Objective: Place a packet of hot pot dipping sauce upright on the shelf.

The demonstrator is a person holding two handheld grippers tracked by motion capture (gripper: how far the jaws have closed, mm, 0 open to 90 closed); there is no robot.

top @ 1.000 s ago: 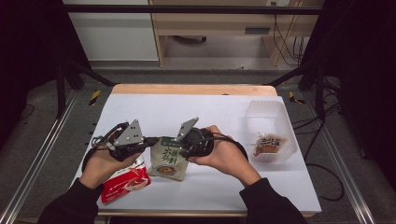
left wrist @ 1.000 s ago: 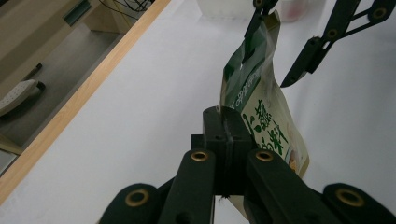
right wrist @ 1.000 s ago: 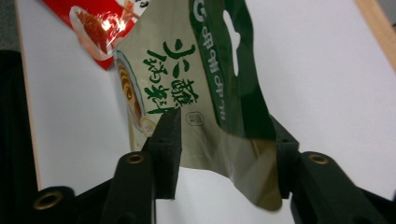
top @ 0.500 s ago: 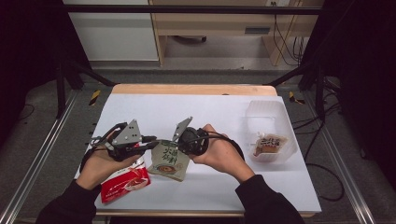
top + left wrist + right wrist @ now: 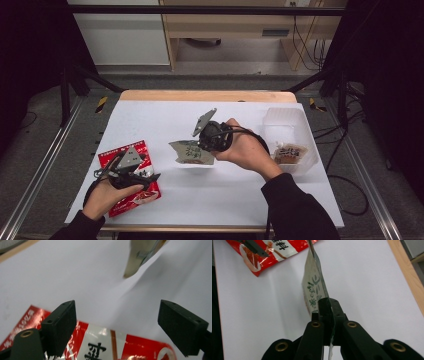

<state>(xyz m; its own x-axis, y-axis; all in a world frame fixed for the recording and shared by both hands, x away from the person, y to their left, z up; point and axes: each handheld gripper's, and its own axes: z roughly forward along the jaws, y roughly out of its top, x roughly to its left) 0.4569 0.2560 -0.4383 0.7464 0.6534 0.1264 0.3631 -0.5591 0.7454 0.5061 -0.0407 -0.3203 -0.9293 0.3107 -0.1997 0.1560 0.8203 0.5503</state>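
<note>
Holding the green packet (image 5: 191, 151) by 1 edge, the right gripper (image 5: 210, 142) has its jaws squeezed flat on it. The packet hangs just above the middle of the white counter (image 5: 165, 117), with its shadow under it. It looks like the packets are being put into the clear box (image 5: 289, 131) on the right side. 1 brown packet (image 5: 291, 152) is already lying in that box, so that part looks done. The green packet is not there yet, and I think it needs to travel to the right to get in.

The red packet (image 5: 129, 175) lies flat near the front left corner of the counter. The left gripper (image 5: 134, 176) sits over it with its jaws wide apart, holding nothing. I think this packet comes after the green 1.

The high view shows the box and the brown packet inside. The right gripper view shows the pinch up close: both jaws pressed on the thin edge of the green packet (image 5: 315, 288), with the red packet (image 5: 272, 251) farther off. The left gripper view shows the big gap between its 2 jaws and the red packet (image 5: 105, 346) right below.
</note>
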